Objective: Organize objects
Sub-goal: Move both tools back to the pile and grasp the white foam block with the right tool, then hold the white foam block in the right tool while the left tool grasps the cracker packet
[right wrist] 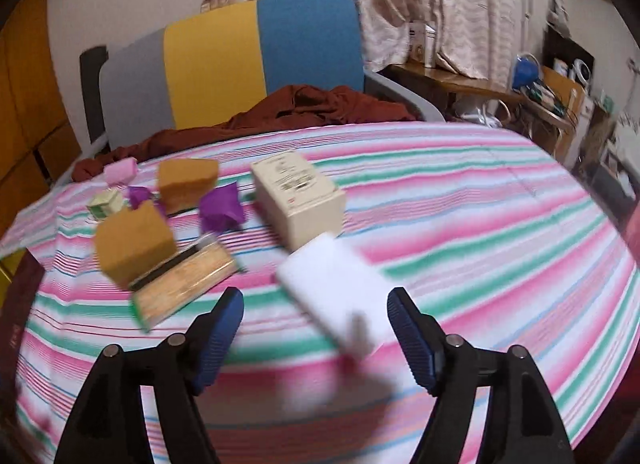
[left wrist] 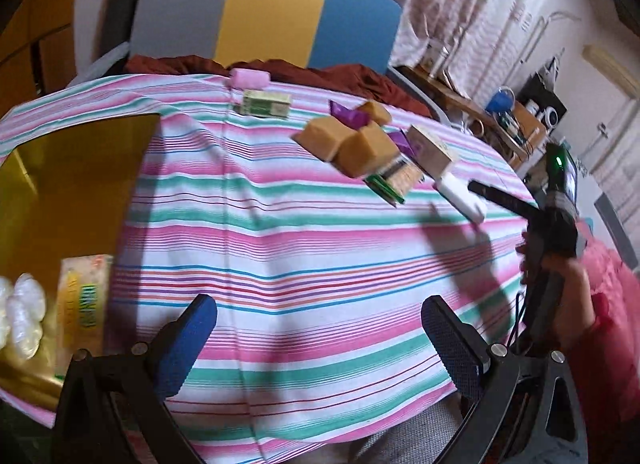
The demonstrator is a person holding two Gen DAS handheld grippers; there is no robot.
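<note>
On a striped tablecloth (left wrist: 300,224) lies a cluster of objects: orange-brown blocks (left wrist: 360,148) (right wrist: 134,242), purple packets (right wrist: 220,206), a cream box (right wrist: 300,196) (left wrist: 432,148), a green-edged flat pack (right wrist: 184,284) (left wrist: 394,180) and a white bar (right wrist: 340,284) (left wrist: 462,192). My left gripper (left wrist: 316,328) is open and empty over bare cloth. My right gripper (right wrist: 316,324) is open, its fingers on either side of the white bar's near end, slightly above it. It also shows at the right of the left wrist view (left wrist: 500,196).
A gold tray (left wrist: 60,192) at the left holds a yellow-green box (left wrist: 84,304) and white wrapped pieces (left wrist: 24,312). A pink bar (left wrist: 248,78) and a green-white box (left wrist: 266,104) lie at the far edge. A chair (right wrist: 240,64) with red cloth stands behind.
</note>
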